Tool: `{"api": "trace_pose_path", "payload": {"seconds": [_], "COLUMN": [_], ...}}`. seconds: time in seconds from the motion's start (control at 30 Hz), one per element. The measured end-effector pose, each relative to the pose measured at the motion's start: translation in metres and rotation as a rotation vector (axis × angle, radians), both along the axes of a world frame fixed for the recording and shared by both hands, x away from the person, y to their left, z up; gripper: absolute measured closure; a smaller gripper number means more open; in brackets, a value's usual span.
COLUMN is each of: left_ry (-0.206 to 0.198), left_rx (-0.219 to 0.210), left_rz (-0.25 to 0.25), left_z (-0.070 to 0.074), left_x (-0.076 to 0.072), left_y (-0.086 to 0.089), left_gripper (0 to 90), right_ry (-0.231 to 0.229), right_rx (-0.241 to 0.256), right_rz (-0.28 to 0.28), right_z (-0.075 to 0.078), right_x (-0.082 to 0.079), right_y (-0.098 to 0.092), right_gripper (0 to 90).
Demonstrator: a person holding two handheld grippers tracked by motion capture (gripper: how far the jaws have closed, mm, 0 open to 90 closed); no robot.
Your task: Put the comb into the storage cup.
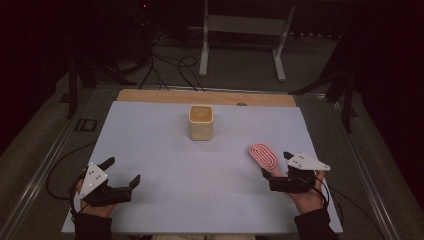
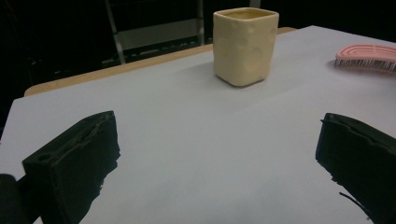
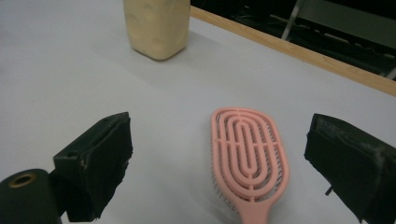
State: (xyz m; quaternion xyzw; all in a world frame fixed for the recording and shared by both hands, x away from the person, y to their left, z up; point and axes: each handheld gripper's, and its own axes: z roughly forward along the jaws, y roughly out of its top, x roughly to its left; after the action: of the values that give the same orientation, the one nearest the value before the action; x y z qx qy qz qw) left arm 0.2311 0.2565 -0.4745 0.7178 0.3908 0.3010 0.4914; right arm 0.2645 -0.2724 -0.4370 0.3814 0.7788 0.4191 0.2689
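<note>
Jaws of the right gripper (image 3: 219, 163) stand wide apart, empty, straddling the handle end of a pink hairbrush (image 3: 247, 154) without touching it; jaws of the left gripper (image 2: 215, 163) likewise stand wide and empty over bare table (image 2: 196, 130). Item, nearest: right gripper (image 1: 281, 170), held at the table's near right, handle of the brush running back between its jaws. Item: hairbrush (image 1: 264, 156), lying flat on the white table cover, bristles down, vented oval back up, head pointing away from the person and slightly left. Judged light, stiff moulded plastic, smooth and somewhat slippery on the back; bristles flexible, so a grip across the head would likely squash or skid. Best hold judged to be the narrow handle, jaws closing on its two side edges close to the neck. Item: left gripper (image 1: 122, 172), near left, well apart from the brush. Item, farther: cream squarish cup (image 1: 201, 122), upright, open top, mid-table toward the far edge, well apart from both grippers. Item, farthest: bare wooden table edge (image 1: 150, 95) beyond the cover.
</note>
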Motion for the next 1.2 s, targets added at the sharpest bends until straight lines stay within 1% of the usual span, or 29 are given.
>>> {"api": "trace_pose_path", "payload": {"seconds": [0.13,0.43,0.57,0.67,0.77,0.8,0.97,1.2], "left_ry": [-0.001,0.0,0.0,-0.001,0.0,-0.001,-0.006,-0.006], "left_rx": [0.005,0.027,0.024,0.019,0.019,0.019,0.005,0.005], "left_rz": [0.005,0.002,-0.001,-0.002,-0.001,0.004,0.013,0.014], "left_z": [0.0,0.0,-0.001,-0.001,-0.001,-0.001,-0.002,-0.002], "left_x": [0.0,0.0,0.001,0.001,0.001,0.001,0.001,0.001], "left_y": [-0.001,-0.003,-0.003,-0.003,-0.003,-0.003,-0.001,-0.001], "left_gripper": [0.1,0.1,0.1,0.1,0.1,0.1,0.1,0.1], "right_ry": [0.011,0.037,0.051,0.061,0.062,0.072,0.089,0.127], "right_rx": [-0.016,-0.048,-0.064,-0.096,-0.096,-0.112,-0.13,-0.171], "right_rz": [-0.002,-0.009,-0.015,-0.012,-0.017,-0.019,-0.024,-0.031], "right_z": [0.003,0.002,0.002,0.006,0.006,0.009,0.011,0.011], "right_x": [0.003,0.009,0.011,0.014,0.015,0.019,0.024,0.032], "right_y": [-0.001,-0.004,-0.006,-0.009,-0.009,-0.012,-0.015,-0.019], "right_gripper": [7.4,7.4,7.4,7.5,7.5,7.4,7.4,7.4]}}
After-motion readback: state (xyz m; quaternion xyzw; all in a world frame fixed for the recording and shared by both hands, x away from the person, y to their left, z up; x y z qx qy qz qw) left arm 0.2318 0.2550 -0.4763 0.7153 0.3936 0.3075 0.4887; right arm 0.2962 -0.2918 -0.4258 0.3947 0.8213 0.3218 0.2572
